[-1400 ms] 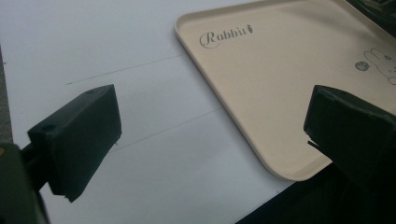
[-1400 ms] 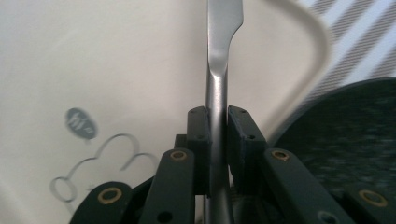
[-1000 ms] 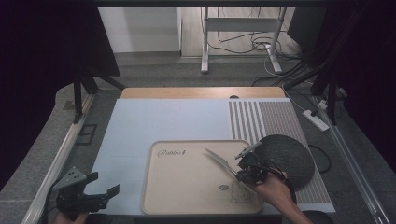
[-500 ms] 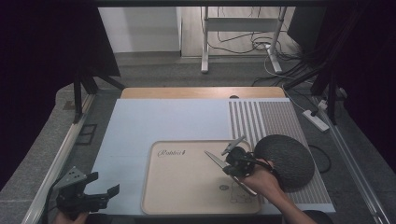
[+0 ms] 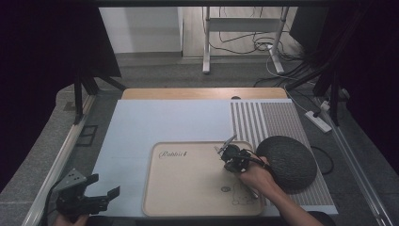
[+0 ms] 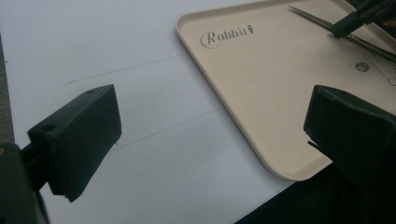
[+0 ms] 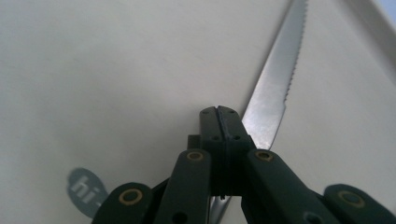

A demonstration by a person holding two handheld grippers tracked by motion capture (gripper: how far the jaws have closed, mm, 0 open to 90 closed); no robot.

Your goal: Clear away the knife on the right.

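Knife [image 7: 273, 100] sits in the right gripper [image 5: 229, 149], jaws clamped tight on it near the handle end, low over the beige tray [image 5: 188, 188]. The jaws have just been closing, blade between them. Blade is steel, serrated along one edge, tapering to a point; in the high view it angles up and away from the person toward the striped mat [image 5: 263, 120].

Around it:
- 1 tray, printed "Rabbit" script near its far-left corner, small line drawing and a grey "hi" bubble [image 7: 84, 191] near its near-right corner.
- 1 dark round cushion-like thing [image 5: 287, 162] just right of the tray, touching the right hand [image 5: 256, 179]. Can't tell what it is.
- 1 pale blue table cover [image 5: 155, 127] under everything; the striped mat is on its right part.
- 1 white power strip [image 5: 318, 120] on the floor off the right edge, cables behind the table.

Nothing lies on the tray between the blade and the far rim.

Left gripper [image 5: 96, 193] is at the near-left corner of the table, well apart from the tray's centre, jaws spread wide with nothing in them. From its own view, the tray's near corner [image 6: 285, 168] lies between its jaws, farther off.

Count: 2 grippers, 1 knife, 1 tray.
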